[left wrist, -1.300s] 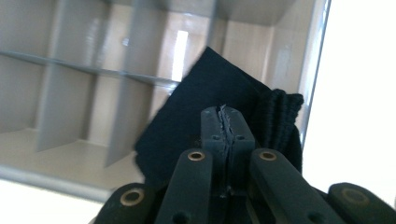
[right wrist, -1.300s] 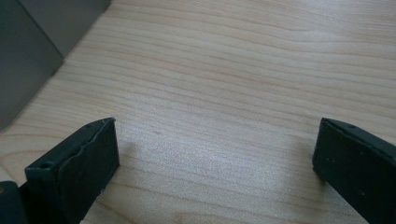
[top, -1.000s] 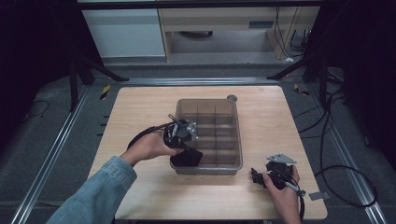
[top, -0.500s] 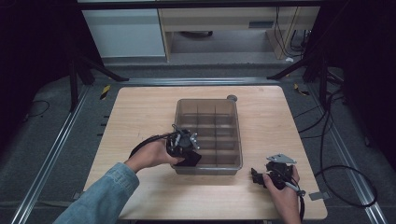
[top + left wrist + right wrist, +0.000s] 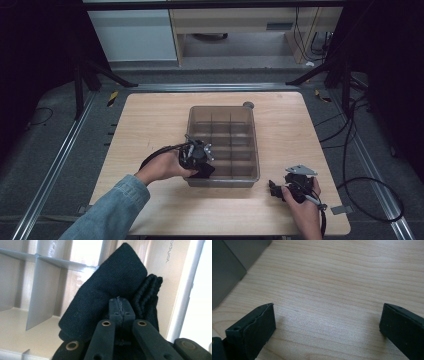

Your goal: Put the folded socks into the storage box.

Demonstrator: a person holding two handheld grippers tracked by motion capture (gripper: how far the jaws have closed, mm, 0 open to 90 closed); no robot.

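Observation:
A translucent grey box (image 5: 255, 150) with several compartments stands mid-table. My left gripper (image 5: 202, 166) reaches into its near-left corner, shut on a folded black cloth (image 5: 205, 171). In the left gripper view the jaws (image 5: 121, 305) meet tightly on the black cloth (image 5: 107, 282), which has a ribbed edge and hangs inside a compartment beside the box's side wall (image 5: 185, 290). My right gripper (image 5: 274, 189) rests low over the table at the front right, to the right of the box. In the right gripper view it (image 5: 327, 322) stands open with bare wood between its fingers.
The wooden table (image 5: 150, 120) has bare room to the left of and behind the box. A small grey round object (image 5: 248, 105) sits at the box's far right corner. The box's outer wall (image 5: 229, 270) shows at the left of the right gripper view. Cables trail off the table's right side.
My left hand has sunk and drawn nearer, bringing the black cloth lower into the box's near-left corner. The right gripper has stayed put.

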